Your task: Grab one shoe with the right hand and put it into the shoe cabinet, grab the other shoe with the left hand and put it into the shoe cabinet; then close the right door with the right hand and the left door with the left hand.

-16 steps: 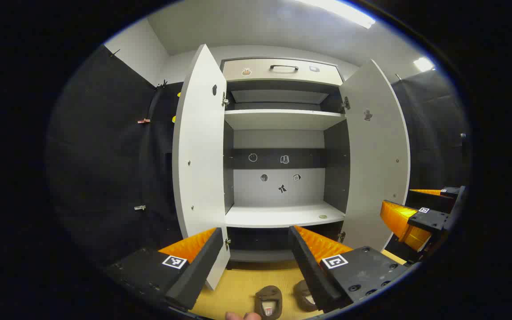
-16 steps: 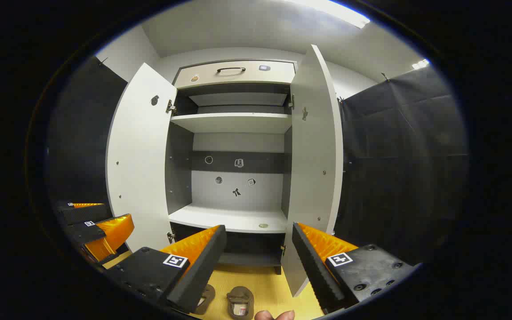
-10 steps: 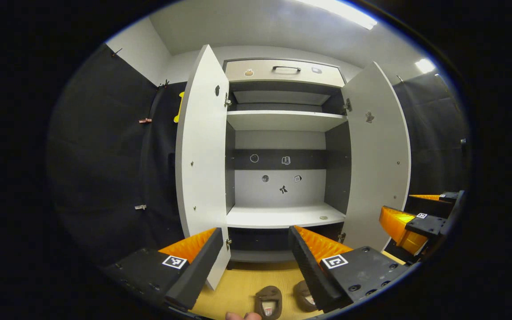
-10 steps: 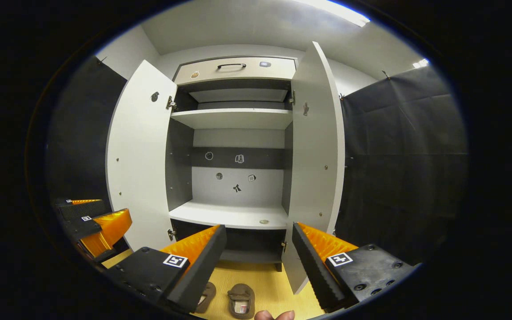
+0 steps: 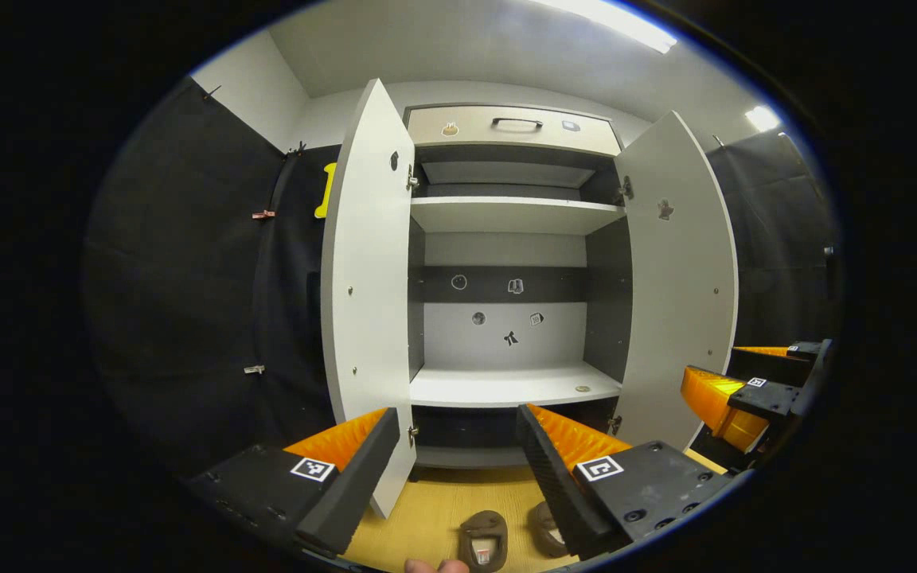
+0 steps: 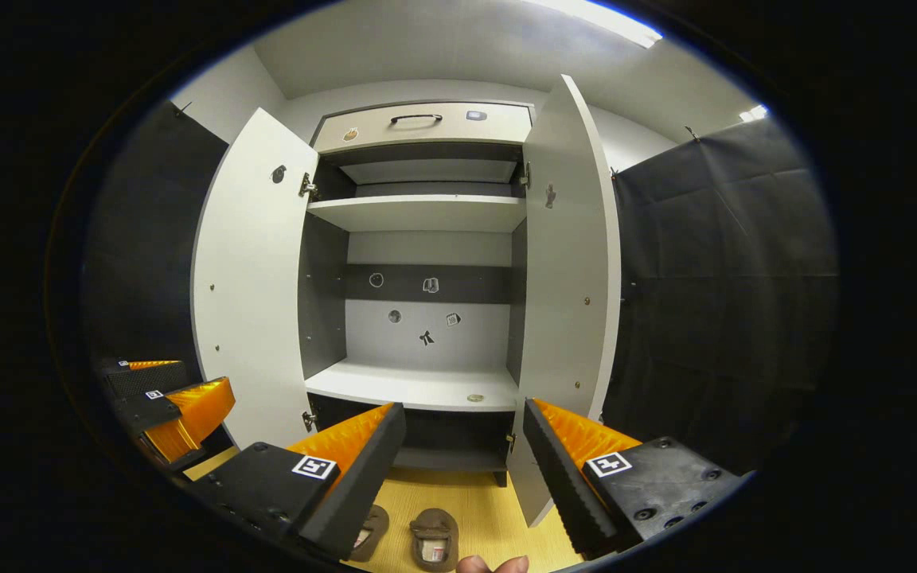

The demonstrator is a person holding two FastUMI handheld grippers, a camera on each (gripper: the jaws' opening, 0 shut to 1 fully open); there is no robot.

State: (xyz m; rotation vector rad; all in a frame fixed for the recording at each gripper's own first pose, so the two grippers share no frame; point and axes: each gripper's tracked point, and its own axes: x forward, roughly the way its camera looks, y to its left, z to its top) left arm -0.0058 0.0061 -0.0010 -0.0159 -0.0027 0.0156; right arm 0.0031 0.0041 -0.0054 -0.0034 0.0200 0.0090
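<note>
A white shoe cabinet stands ahead with both doors swung wide: left door, right door. Its shelves hold no shoes. Two brown shoes lie side by side on the yellow floor below: one in full sight, the other partly behind a finger. My left gripper hangs open above them, and it shows as well at the left edge of the right gripper view. My right gripper is open too, seen also at the right of the left gripper view.
A drawer with a dark handle tops the cabinet. Black cloth walls flank it on both sides. A fingertip pokes in at the bottom edge. The yellow floor runs up to the cabinet's base.
Both views have shifted slightly, so the cabinet sits a little further right in the left gripper view and slightly higher in the right gripper view. Both grippers stay open and empty.
</note>
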